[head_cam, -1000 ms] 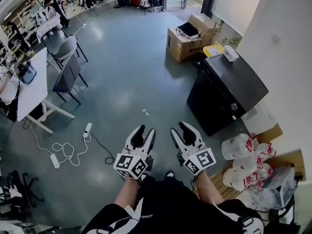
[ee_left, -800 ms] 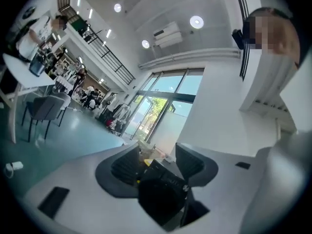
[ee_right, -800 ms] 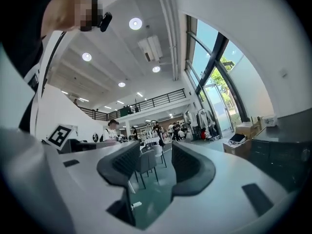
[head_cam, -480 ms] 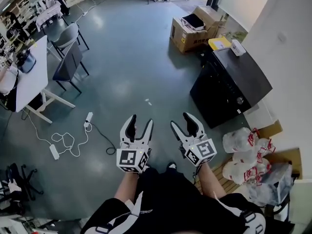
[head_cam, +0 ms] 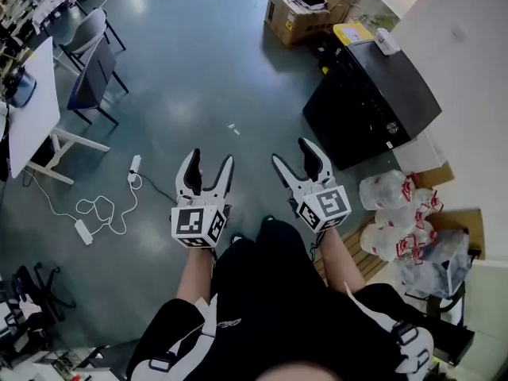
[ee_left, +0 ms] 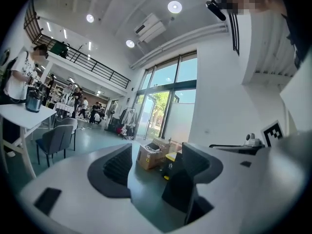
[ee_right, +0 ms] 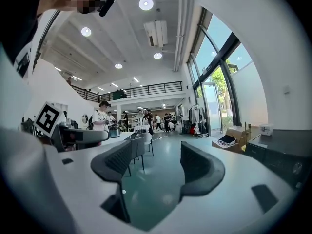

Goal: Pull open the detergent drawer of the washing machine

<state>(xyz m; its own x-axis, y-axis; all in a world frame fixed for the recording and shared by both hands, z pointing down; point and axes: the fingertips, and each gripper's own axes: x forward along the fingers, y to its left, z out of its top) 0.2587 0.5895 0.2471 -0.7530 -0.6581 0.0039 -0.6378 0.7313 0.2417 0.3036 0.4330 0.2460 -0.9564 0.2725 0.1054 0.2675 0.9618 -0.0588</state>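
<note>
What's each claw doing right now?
Left claw: open, has just been opening, nothing in it.
Right claw: open, has just been opening, nothing in it.

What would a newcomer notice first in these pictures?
The left gripper and right gripper stand low in the middle of the head view, their jaws having just been opening, with nothing between them. Up right stands the black washing machine, untouched, with white plastic bags on the floor just below it.

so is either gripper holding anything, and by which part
Nothing is held. The left gripper and right gripper have both just been opening their jaws, and only floor shows between them.
</note>
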